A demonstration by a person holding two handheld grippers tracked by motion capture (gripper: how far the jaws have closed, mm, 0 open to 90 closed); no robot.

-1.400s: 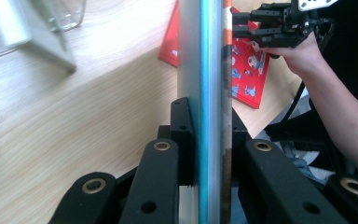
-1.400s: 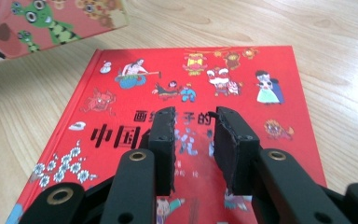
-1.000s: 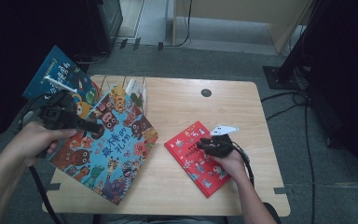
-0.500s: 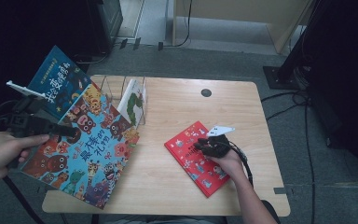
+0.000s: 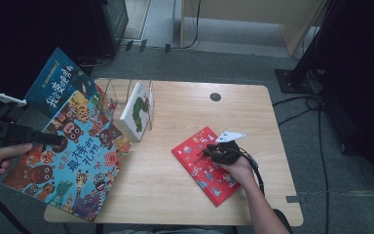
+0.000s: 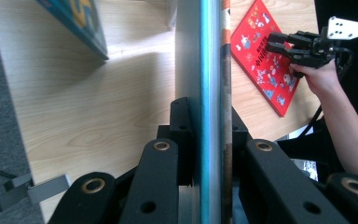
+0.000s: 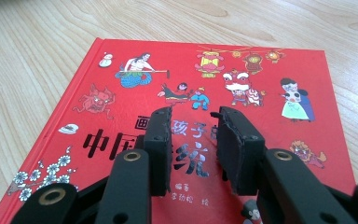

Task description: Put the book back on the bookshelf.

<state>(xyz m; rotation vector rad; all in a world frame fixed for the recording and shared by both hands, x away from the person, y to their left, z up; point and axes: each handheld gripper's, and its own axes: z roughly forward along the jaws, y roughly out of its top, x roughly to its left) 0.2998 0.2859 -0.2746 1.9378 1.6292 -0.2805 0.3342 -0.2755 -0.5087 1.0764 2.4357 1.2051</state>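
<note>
Left gripper view: the left gripper (image 6: 212,154) has its pads pinched on the edge of the large animal picture book (image 5: 70,156), whose board and teal edge run straight up between the fingers. Gripping at the edge appears meant to let the book be carried as a flat panel; in the high view it hangs tilted, partly beyond the left edge of the table (image 5: 185,190), with the dark blue book (image 5: 58,85) just behind it.

Right gripper view: the right gripper (image 7: 192,140) rests over the red book (image 7: 205,93), fingers spread with nothing between them, the cover lying beneath and ahead of the tips. Judged purpose: steadying or waiting on that book, which lies flat on the table near the right front.

A wire rack (image 5: 126,97) stands beyond the left fingers, with a white book (image 5: 137,109) upright in it; it is the likely destination.

Change from earlier frames: the animal book and the left hand have shifted leftward, away from the rack and off the table surface. The right gripper's jaws have just opened a little, with nothing between them; its hand is where it was.
</note>
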